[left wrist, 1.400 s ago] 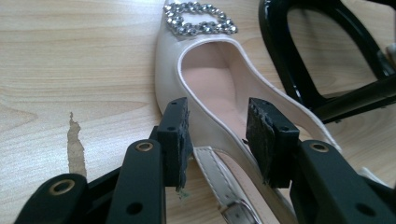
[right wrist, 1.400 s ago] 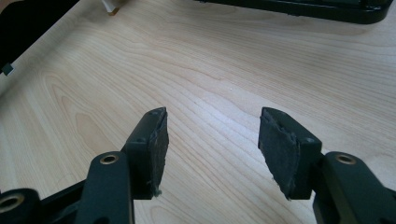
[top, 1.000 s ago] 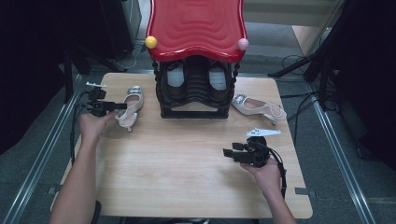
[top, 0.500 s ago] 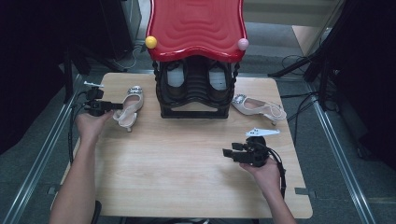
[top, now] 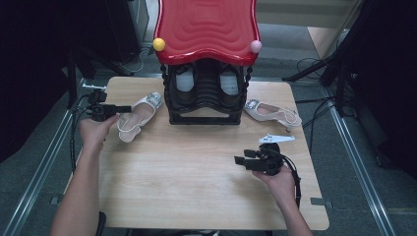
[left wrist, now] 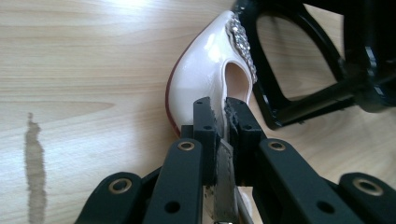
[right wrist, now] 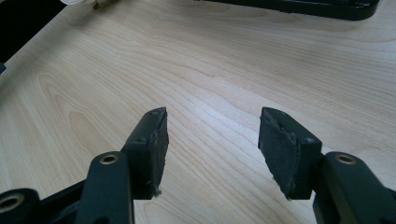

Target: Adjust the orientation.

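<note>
High view: your left gripper (top: 123, 108) sits at the table's (top: 196, 196) 10 o'clock corner, with its jaws reaching into the heel end of the left shoe (top: 137, 117), which lies just beside the black shoe rack (top: 206, 105) on that side. The step in hand is judged to be the grasp of this shoe — the pick-up has not yet begun, since the sole rests flat on the wood. In the left gripper view the jaws have just been closing and now stand narrow, clamped on the thin side wall of the shoe (left wrist: 205, 79) near its rear strap, one pad inside the opening and one outside. The jewelled toe points away from you, toward the rack frame (left wrist: 299, 93). Your right gripper (top: 242, 161) hovers at about 4 o'clock on the table, well apart from the second shoe (top: 270, 112) at 2 o'clock; in the right gripper view its jaws stand wide with nothing between them, over bare wood. The next move likely calls for a straight lift — keep the clamp firm, as the wall is thin and glossy, and clear the rack frame before carrying the shoe.
</note>
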{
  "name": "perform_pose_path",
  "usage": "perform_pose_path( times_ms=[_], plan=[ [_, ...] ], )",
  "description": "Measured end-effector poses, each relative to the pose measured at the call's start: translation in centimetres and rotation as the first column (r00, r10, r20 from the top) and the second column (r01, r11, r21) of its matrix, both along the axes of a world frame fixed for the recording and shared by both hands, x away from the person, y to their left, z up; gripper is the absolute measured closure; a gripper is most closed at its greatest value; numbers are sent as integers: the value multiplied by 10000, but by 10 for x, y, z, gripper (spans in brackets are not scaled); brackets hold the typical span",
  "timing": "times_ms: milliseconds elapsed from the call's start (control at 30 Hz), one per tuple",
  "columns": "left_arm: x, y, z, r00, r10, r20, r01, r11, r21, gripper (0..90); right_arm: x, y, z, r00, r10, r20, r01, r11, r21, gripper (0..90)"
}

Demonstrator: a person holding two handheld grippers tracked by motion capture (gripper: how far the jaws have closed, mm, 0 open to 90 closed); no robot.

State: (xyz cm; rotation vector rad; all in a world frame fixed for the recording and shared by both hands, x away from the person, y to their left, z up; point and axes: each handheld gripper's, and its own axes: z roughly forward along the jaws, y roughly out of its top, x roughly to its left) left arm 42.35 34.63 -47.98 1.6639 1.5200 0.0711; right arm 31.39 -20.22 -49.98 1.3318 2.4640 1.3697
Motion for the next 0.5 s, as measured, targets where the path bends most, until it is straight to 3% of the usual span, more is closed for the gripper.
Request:
perform_pose_path(
  times_ms=[200, 500],
  plan=[
    [-10, -5, 4, 9994, -330, -84, 325, 9982, -501, 845, 3, 3, 1, 9999, 108, 21, -108, 9999, 0, 437],
    [-36, -10, 17, 9983, -575, 69, 578, 9965, -602, 845, 11, 9, 2, 9994, 314, 111, -315, 9994, 136, 437]
  ],
)
